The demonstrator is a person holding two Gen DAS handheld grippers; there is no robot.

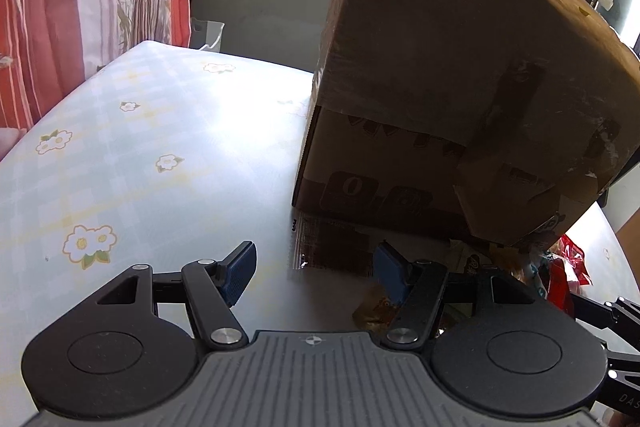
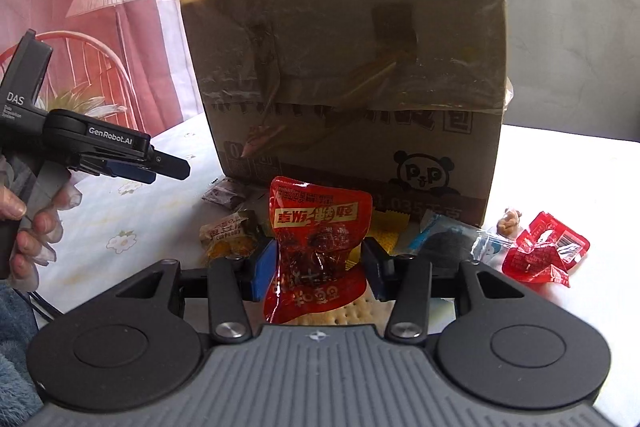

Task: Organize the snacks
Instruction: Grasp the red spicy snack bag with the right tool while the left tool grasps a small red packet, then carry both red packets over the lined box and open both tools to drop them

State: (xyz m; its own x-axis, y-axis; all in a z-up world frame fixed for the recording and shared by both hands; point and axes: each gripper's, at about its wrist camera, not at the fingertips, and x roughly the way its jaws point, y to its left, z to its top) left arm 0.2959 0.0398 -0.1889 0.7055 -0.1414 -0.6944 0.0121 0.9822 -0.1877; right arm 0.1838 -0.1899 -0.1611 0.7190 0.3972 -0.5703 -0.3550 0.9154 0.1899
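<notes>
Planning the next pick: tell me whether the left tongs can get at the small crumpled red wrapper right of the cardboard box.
Probably not directly: the left tongs are open and empty, but the right tongs, gripping the red snack pouch, sit between them and the wrapper.

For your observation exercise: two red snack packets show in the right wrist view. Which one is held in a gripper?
The large red packet with the yellow label, pinched between the right gripper's pads. The smaller crumpled red packet lies loose on the table, right of the cardboard box.
</notes>
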